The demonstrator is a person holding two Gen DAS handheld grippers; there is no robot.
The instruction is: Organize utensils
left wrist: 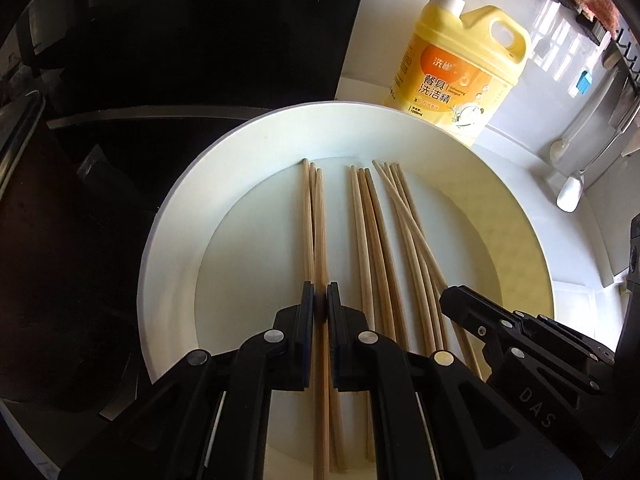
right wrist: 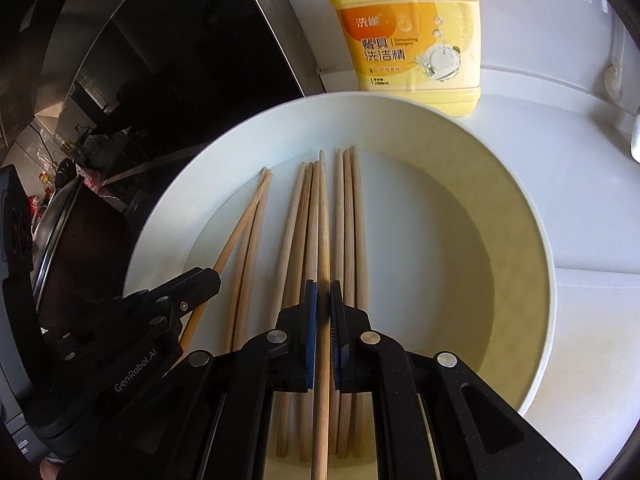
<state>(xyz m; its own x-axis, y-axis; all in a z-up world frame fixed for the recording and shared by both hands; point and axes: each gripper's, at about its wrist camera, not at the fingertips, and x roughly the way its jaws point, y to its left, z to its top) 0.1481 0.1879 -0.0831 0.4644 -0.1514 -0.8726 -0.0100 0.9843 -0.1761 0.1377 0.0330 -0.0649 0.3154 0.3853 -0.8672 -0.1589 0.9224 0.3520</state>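
Here, view by view:
Left wrist view: the left gripper [left wrist: 320,300] had its fingers closed on one chopstick [left wrist: 319,240] over the white bowl [left wrist: 180,220]; the other chopsticks [left wrist: 384,240] lay loose inside it.
Right wrist view: the right gripper [right wrist: 323,300] pinched a single chopstick [right wrist: 322,220] the same way, above the bowl [right wrist: 520,216], detergent bottle [right wrist: 408,40] behind on the bench [right wrist: 580,320].
Doing it well: likely best to keep both sticks firmly pinched and lift straight, clear of neighbours.
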